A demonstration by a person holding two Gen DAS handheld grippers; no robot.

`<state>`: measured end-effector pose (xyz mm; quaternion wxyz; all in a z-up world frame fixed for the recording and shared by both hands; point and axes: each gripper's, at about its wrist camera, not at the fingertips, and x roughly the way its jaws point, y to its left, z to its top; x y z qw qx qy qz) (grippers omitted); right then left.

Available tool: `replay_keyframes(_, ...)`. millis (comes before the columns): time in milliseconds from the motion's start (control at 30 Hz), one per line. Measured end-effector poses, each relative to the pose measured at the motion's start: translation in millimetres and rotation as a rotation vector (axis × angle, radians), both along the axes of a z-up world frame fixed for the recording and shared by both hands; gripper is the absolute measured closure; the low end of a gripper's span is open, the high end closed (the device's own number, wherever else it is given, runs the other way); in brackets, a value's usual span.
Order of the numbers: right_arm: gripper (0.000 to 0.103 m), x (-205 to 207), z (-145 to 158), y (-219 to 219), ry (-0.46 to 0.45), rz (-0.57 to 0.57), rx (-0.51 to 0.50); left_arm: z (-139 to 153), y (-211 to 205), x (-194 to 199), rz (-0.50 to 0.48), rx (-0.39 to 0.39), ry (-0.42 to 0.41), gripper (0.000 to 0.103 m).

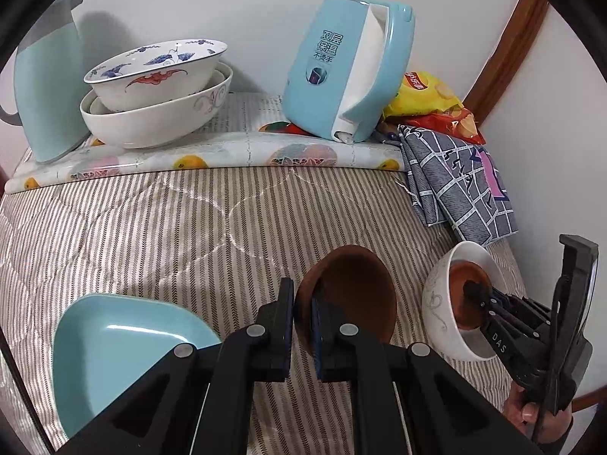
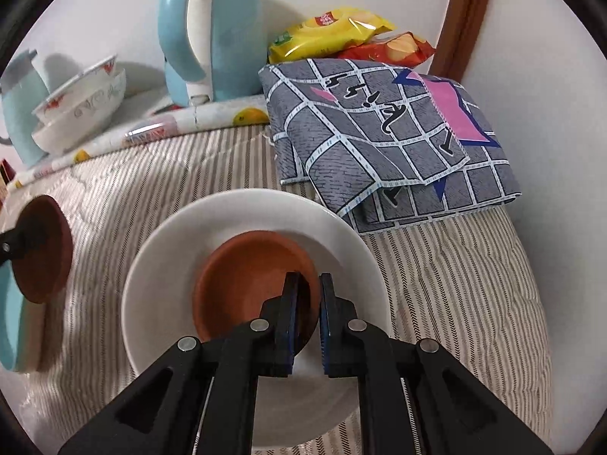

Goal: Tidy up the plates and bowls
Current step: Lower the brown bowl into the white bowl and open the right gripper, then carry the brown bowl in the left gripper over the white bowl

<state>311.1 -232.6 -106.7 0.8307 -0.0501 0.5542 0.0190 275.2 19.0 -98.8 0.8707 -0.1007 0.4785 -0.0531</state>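
In the left wrist view my left gripper is shut on the rim of a small brown dish, which stands on edge above the striped bedcover. A light blue plate lies just to its left. At the right, a white bowl holds a second brown dish. My right gripper reaches down into that white bowl, its pads pinching the near rim of the brown dish. The left-held dish shows at the right wrist view's left edge.
Stacked patterned bowls, a pale blue jug and a blue kettle stand on a fruit-print mat along the wall. Snack bags and a folded grey cloth lie at the back right. A hand holds the right gripper.
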Motion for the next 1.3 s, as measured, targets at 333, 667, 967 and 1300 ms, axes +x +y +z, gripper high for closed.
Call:
replay_keyframes(333,0.084,1,-6,12,0.03,0.047,-0.091,3,14,-6,0.016,-0.022,-0.006,0.094)
replay_keyframes(667,0.068,0,-5,14,0.0,0.049,-0.076,16,20,-20,0.027,-0.02,-0.028,0.094)
replay_keyframes(967,0.052,-16,20,10,-0.061,0.066,-0.021,35,10,-40,0.05,-0.024,-0.06,0.094)
replay_keyframes(1300,0.052,-51,71,-12,-0.165,0.082,0.054,48,-18,-64,0.092,-0.046,-0.072,0.094)
